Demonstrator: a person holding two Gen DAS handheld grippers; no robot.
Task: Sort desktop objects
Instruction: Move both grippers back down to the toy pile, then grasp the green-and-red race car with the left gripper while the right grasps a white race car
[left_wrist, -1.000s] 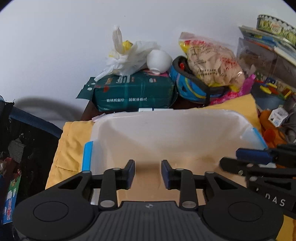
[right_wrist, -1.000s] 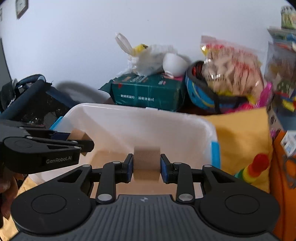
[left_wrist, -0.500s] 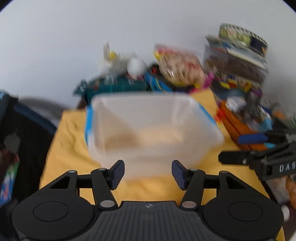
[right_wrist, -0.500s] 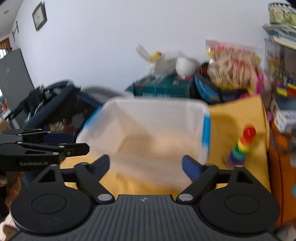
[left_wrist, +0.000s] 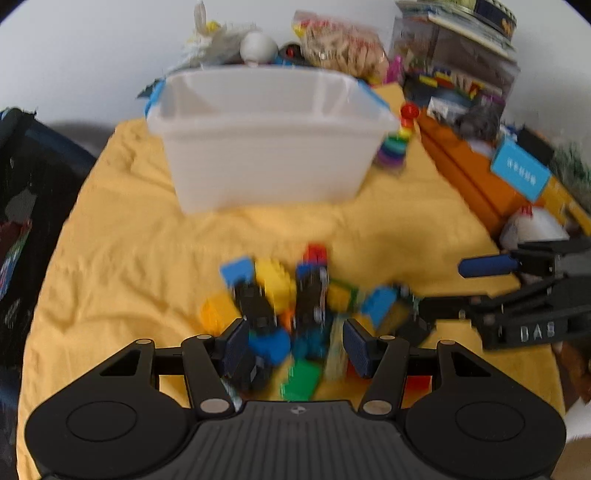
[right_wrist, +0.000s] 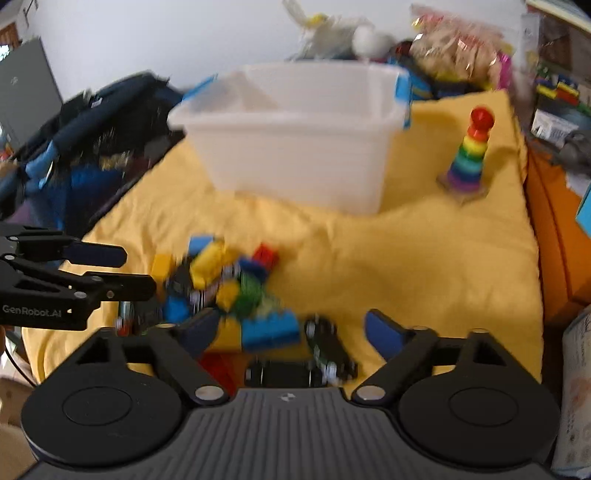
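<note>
A pile of coloured toy bricks and small black toy cars (left_wrist: 295, 295) lies on the yellow cloth (left_wrist: 147, 240); it also shows in the right wrist view (right_wrist: 229, 288). A white plastic bin (left_wrist: 266, 140) stands behind it, also in the right wrist view (right_wrist: 295, 133). My left gripper (left_wrist: 293, 347) is open and empty just above the near side of the pile. My right gripper (right_wrist: 291, 332) is wide open and empty over a blue brick (right_wrist: 269, 330) and a black car (right_wrist: 328, 349). Both views are blurred.
A rainbow stacking toy (right_wrist: 471, 151) stands right of the bin. Bags, a snack pack (left_wrist: 340, 48) and boxes crowd the back. Orange boxes (left_wrist: 480, 177) and a blue card line the right. A dark bag (right_wrist: 92, 122) lies off the left edge.
Both grippers pulled back from over the bin and tilted down to the brick pile. The right gripper let go of the brown block and opened wide. The left gripper opened wider.
</note>
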